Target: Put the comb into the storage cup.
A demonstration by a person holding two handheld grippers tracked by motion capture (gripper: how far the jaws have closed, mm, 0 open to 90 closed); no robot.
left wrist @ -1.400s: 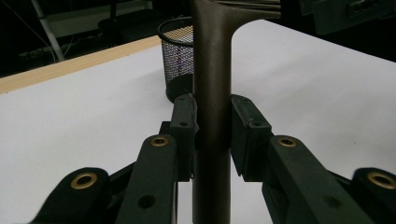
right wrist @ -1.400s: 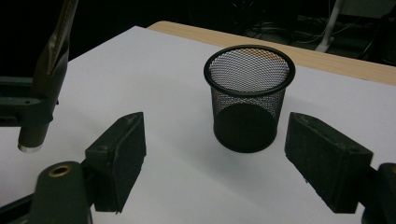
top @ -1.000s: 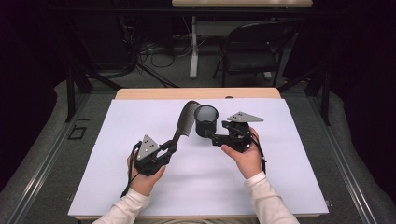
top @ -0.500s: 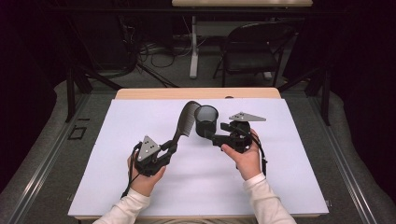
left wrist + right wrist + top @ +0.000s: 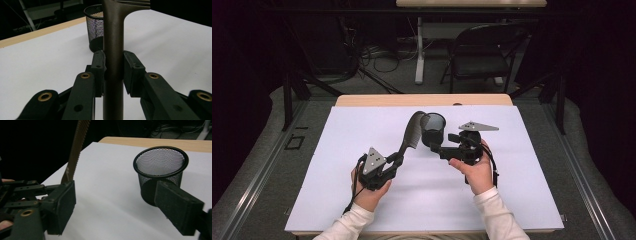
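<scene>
Here left gripper (image 5: 393, 161) jaws clamped on comb (image 5: 411, 131); right gripper (image 5: 438, 149) jaws wide apart beside mesh cup (image 5: 433, 128)

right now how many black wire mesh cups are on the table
1. The black wire mesh cup stands upright on the white table cover, beyond the right gripper and beside the dark comb held in the left gripper. Nothing suggests another.

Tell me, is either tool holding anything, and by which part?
The left tool grips a dark comb by its handle end. The right tool is open beside the mesh cup.
</scene>
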